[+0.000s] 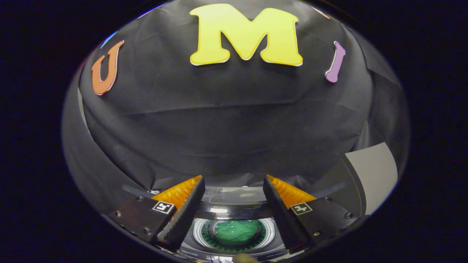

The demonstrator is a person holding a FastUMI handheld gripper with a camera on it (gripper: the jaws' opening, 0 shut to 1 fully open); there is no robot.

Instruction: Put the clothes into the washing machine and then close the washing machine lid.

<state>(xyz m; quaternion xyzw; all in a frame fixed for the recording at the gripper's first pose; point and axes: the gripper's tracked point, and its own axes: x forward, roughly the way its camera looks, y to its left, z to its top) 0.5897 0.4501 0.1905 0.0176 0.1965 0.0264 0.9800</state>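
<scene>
A green cloth lies bunched inside the round drum of the washing machine, directly below and between my fingers. My gripper hovers above the drum opening, open, with nothing between its fingers. The machine's raised lid stands upright beyond the right finger, its pale inner face toward me. The machine's dark glossy back rim runs just ahead of the fingertips.
The booth's black cloth wall rises close behind the machine. A dark curved edge wraps around beside the left finger.
</scene>
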